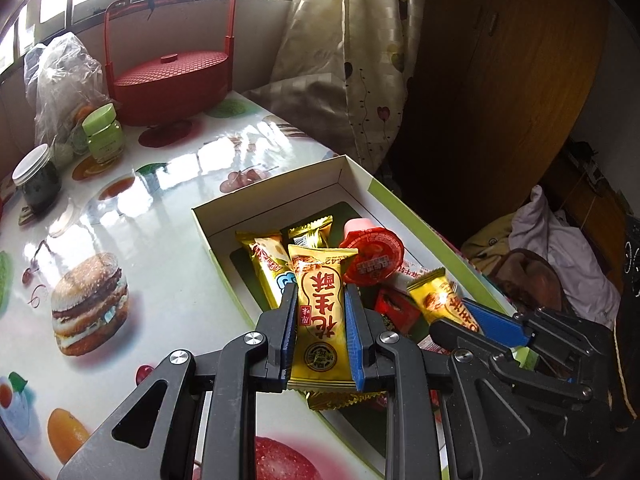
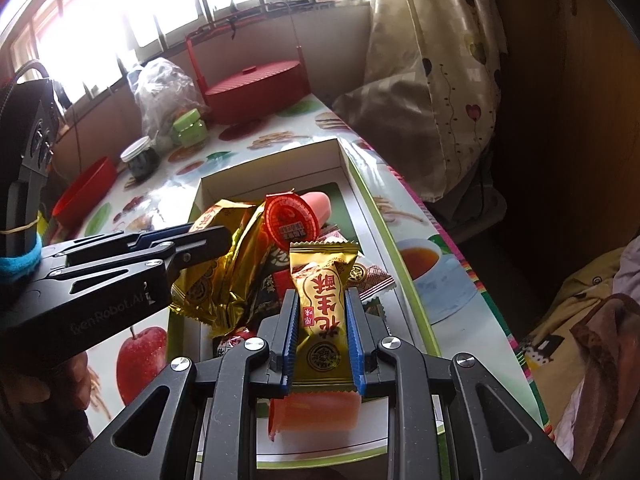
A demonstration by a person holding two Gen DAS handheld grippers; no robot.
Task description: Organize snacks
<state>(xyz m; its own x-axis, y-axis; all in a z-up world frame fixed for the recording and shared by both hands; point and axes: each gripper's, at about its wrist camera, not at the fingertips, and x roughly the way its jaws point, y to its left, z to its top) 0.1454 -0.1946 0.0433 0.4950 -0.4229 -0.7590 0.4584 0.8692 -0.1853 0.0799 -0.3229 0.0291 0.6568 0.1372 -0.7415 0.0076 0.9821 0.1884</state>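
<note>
A white cardboard box (image 1: 280, 190) with a green rim sits on the table and holds several wrapped snacks and a red jelly cup (image 1: 372, 256). My left gripper (image 1: 320, 300) is shut on a yellow peanut-candy packet (image 1: 320, 312) above the box's near end. My right gripper (image 2: 322, 304) is shut on another yellow peanut-candy packet (image 2: 322, 312) over the same box (image 2: 272, 164). The right gripper shows at the right of the left wrist view (image 1: 472, 316). The left gripper shows at the left of the right wrist view (image 2: 208, 240), among gold wrappers. A jelly cup (image 2: 290, 220) stands behind.
The table has a glossy food-print cloth (image 1: 140, 208). A red lidded basket (image 1: 168, 80) with a tall handle, a plastic bag (image 1: 60, 76), a green jar (image 1: 102, 132) and a dark jar (image 1: 38, 180) stand at the far side. A curtain (image 1: 352, 60) hangs right.
</note>
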